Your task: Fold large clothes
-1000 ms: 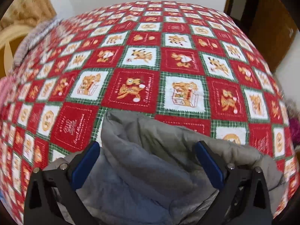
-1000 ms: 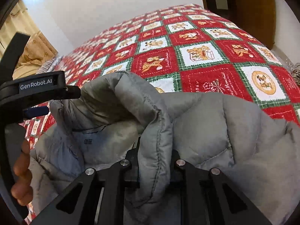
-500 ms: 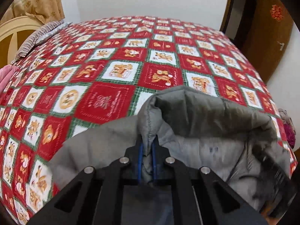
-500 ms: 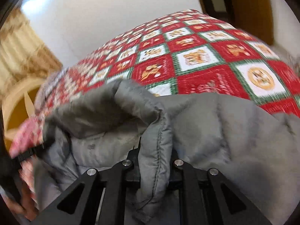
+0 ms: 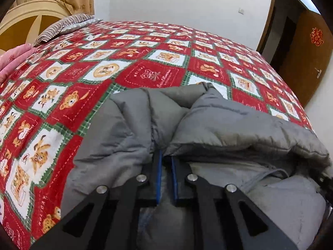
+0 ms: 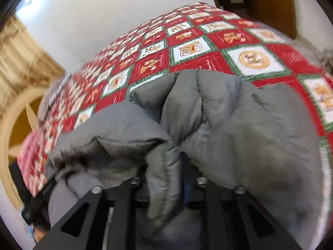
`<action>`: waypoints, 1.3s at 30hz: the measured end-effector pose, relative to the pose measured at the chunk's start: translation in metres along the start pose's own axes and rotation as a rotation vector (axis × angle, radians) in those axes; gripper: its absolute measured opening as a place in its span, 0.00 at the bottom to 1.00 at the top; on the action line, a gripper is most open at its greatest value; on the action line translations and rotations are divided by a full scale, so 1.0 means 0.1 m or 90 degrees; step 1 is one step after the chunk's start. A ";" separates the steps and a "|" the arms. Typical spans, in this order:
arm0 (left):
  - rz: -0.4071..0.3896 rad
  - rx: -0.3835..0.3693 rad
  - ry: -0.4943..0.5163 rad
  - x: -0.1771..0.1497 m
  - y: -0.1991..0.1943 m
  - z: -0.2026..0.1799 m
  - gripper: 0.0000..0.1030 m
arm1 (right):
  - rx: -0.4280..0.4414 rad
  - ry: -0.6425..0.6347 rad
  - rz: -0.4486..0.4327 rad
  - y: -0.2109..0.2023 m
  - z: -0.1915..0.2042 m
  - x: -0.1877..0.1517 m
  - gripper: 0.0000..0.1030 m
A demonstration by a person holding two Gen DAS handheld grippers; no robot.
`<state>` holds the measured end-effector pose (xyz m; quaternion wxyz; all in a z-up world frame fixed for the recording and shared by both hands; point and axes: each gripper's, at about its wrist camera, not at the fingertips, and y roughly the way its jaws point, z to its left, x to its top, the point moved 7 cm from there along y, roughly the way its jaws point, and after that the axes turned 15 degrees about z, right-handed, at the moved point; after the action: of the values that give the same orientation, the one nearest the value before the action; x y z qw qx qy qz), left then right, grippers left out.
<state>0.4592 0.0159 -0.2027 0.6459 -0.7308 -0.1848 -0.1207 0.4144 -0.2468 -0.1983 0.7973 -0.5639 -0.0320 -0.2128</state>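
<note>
A grey padded jacket (image 5: 239,125) lies bunched on the near part of the bed. My left gripper (image 5: 166,159) is shut on a pinch of the jacket's fabric, its blue pads (image 5: 159,173) almost touching. In the right wrist view a stitched fold of the jacket (image 6: 164,166) hangs between the fingers of my right gripper (image 6: 166,168). Those jaws are opening. A dark gap and a strip of blue pad (image 6: 187,187) show to the right of the fold. The right gripper's tips are hidden under the cloth.
A red, white and green quilt (image 5: 145,62) with bear prints covers the bed. A striped pillow (image 5: 62,26), a pink cushion (image 5: 14,60) and a wooden headboard (image 5: 27,20) are at far left. A brown door (image 5: 308,48) stands at right. The other handheld device (image 6: 41,195) shows at lower left.
My left gripper went from wide open to shut on the jacket and moved across the bed. The right jaws, tight on the fold before, have parted. The jacket is more bunched.
</note>
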 end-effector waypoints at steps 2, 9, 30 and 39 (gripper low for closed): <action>-0.002 -0.015 -0.007 0.01 0.00 0.03 0.14 | -0.036 0.008 -0.047 -0.29 -0.03 -0.10 0.53; -0.010 0.009 0.002 -0.07 -0.03 0.06 0.15 | -0.137 0.001 -0.258 -1.10 0.50 0.22 0.55; -0.012 -0.077 -0.053 -0.14 -0.46 0.19 0.30 | -0.192 -0.171 -0.056 0.40 0.57 0.19 0.43; -0.095 -0.031 0.081 0.68 -0.80 -0.65 0.89 | -0.215 -0.184 -0.080 0.38 0.62 0.18 0.43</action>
<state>0.4912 -0.0328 -0.0939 0.6279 -0.7212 -0.1941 -0.2189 0.4567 -0.1850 -0.2045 0.6639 -0.7110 -0.1444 -0.1814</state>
